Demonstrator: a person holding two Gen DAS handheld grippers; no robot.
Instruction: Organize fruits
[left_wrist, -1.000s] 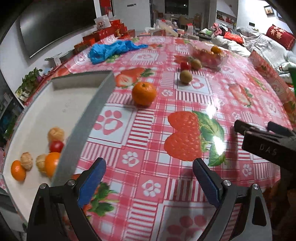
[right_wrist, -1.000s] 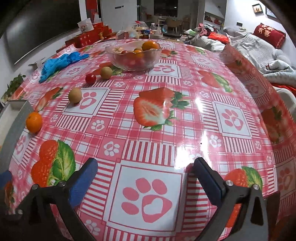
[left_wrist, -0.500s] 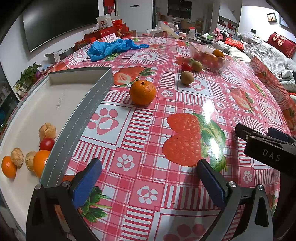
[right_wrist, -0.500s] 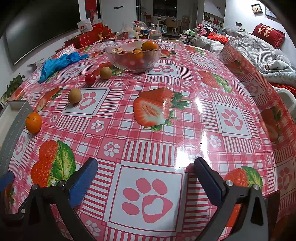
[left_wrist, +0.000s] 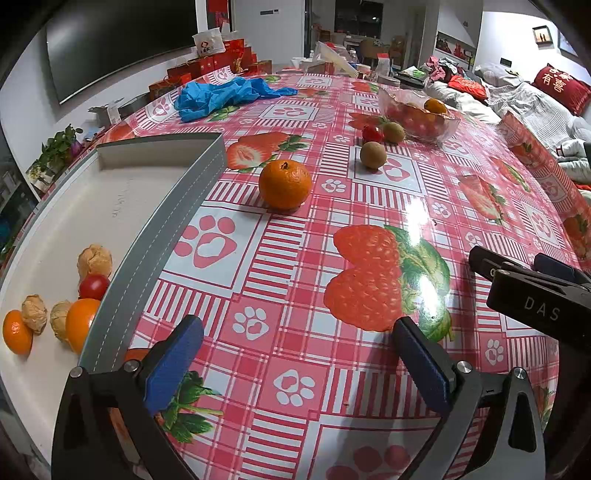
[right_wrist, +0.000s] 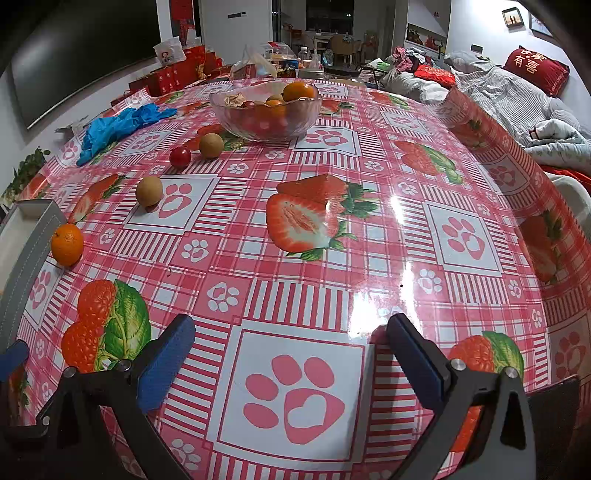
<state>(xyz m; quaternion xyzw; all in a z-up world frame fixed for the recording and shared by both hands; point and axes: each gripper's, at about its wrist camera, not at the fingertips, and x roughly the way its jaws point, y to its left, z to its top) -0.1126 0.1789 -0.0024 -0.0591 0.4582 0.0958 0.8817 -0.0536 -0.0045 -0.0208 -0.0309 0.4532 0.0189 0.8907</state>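
Observation:
A tangerine (left_wrist: 284, 184) lies loose on the tablecloth, just right of the grey tray (left_wrist: 159, 229). Inside the tray sit two small oranges, a cherry tomato (left_wrist: 94, 287) and walnuts. Farther back are a brown round fruit (left_wrist: 373, 155), a second tomato (left_wrist: 372, 133) and another brown fruit (left_wrist: 393, 132) beside a glass bowl (left_wrist: 448, 123) of fruit. My left gripper (left_wrist: 297, 325) hangs open and empty near the tray's front corner, short of the tangerine. My right gripper (right_wrist: 290, 324) is open and empty over a paw print, with the bowl (right_wrist: 221, 110) far ahead.
Blue gloves (left_wrist: 221, 96) lie at the back left of the table. Red boxes and clutter line the far edge. A sofa with bedding stands to the right. My right gripper's body (left_wrist: 535, 295) reaches into the left wrist view from the right.
The left gripper's jaws have spread slightly wider. The right gripper and the fruits have not moved.

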